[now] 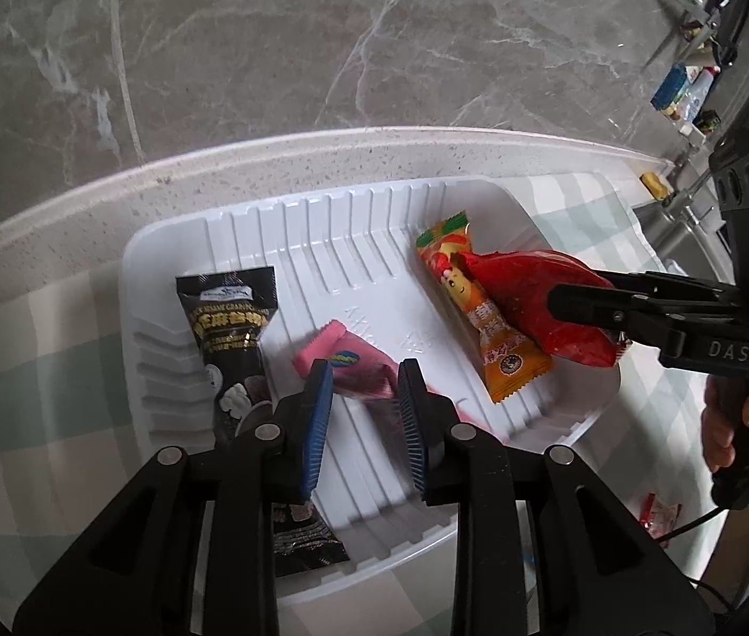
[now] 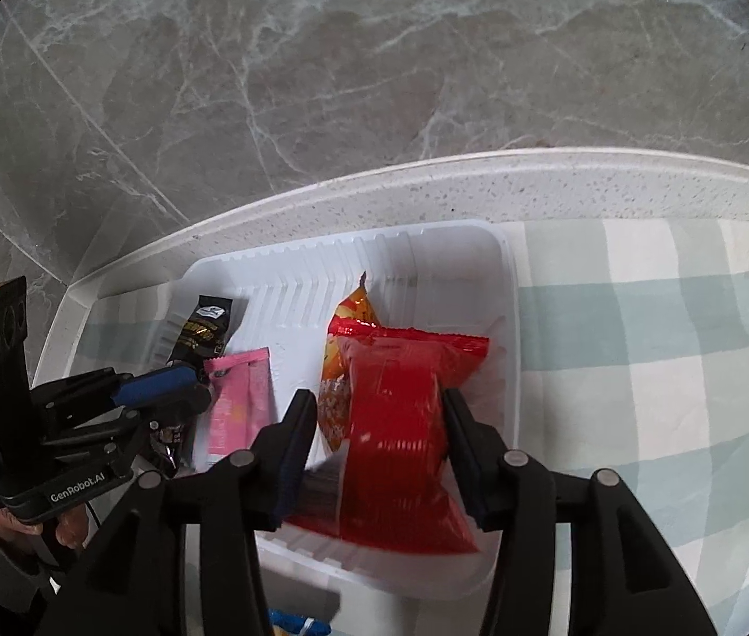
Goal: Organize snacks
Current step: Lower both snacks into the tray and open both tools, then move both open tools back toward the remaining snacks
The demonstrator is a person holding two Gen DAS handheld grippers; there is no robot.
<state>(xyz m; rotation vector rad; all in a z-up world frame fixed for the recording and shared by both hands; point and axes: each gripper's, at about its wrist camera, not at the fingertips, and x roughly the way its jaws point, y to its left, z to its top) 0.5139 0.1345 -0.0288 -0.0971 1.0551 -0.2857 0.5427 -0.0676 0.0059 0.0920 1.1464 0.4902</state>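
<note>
A white ribbed plastic tray (image 1: 247, 222) (image 2: 501, 275) sits on a checked cloth. In it lie a black sesame snack pack (image 1: 228, 318) (image 2: 204, 326), a pink packet (image 1: 358, 365) (image 2: 244, 397), an orange packet (image 1: 501, 350) (image 2: 353, 318) and a red packet (image 1: 533, 291) (image 2: 401, 424). My left gripper (image 1: 363, 371) (image 2: 162, 387) is open above the tray, its jaws either side of the pink packet's near end. My right gripper (image 2: 379, 403) (image 1: 581, 302) has its jaws around the red packet; the right finger touches it and a gap shows at the left finger.
The cloth (image 2: 639, 344) covers a speckled white counter (image 1: 215, 159) with a raised edge; a grey marble floor (image 1: 321, 42) lies beyond. A small red-and-white wrapped snack (image 1: 658, 517) lies on the cloth right of the tray. A blue packet's edge (image 2: 294, 623) shows below the tray.
</note>
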